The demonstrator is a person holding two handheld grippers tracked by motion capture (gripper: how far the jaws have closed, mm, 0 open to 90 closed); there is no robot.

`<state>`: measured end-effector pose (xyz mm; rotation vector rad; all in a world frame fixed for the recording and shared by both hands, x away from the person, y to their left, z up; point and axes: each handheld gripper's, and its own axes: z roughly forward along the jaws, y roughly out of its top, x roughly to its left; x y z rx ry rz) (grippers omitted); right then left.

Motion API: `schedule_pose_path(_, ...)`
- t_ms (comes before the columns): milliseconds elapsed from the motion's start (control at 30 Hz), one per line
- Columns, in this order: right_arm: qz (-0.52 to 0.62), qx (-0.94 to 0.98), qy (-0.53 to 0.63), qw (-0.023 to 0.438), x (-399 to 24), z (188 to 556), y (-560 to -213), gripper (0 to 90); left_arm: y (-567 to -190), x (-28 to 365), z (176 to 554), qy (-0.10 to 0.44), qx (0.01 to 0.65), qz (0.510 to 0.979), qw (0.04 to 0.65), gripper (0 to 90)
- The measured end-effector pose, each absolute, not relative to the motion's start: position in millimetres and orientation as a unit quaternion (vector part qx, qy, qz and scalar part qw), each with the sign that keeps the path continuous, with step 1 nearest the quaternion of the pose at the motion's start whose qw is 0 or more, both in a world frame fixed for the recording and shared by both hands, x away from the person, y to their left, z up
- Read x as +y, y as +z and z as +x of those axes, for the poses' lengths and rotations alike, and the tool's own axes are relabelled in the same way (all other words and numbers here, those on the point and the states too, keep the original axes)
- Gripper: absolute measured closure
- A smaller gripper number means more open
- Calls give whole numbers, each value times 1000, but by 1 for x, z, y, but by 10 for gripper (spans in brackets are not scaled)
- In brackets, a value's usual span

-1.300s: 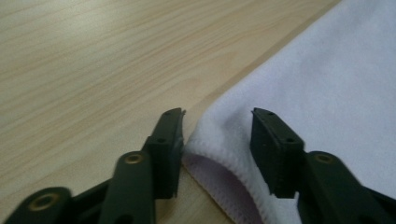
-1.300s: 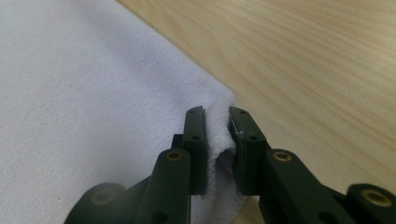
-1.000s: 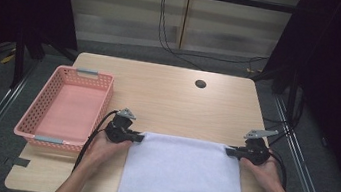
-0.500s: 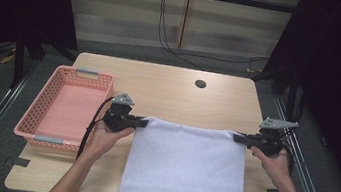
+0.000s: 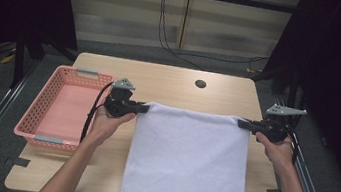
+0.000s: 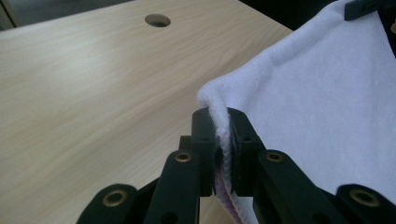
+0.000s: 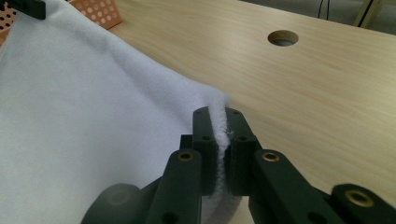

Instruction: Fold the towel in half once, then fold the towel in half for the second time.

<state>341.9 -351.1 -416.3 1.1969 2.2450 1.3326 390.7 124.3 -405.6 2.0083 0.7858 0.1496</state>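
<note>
A white towel (image 5: 188, 164) hangs stretched between both grippers above the wooden table (image 5: 170, 83); its lower edge drapes over the table's near side. My left gripper (image 5: 144, 107) is shut on the towel's far left corner (image 6: 219, 112), the cloth pinched between the black jaws. My right gripper (image 5: 241, 123) is shut on the far right corner (image 7: 219, 112) in the same way. The towel's top edge runs taut and level from one gripper to the other.
A pink plastic basket (image 5: 36, 122) sits empty on the left part of the table, beside my left hand. A round cable hole (image 5: 200, 84) lies in the far middle of the tabletop. Dark metal frame posts stand around the table.
Both grippers have risen and moved apart, lifting the towel's far edge off the table and pulling it taut. The towel now hangs where it lay flat before.
</note>
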Motion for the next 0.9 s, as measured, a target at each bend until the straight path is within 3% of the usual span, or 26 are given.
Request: schedule_pose_path(900, 435, 738, 487, 169, -350, 407, -387, 857, -384, 129, 434, 105, 347, 788, 498, 828)
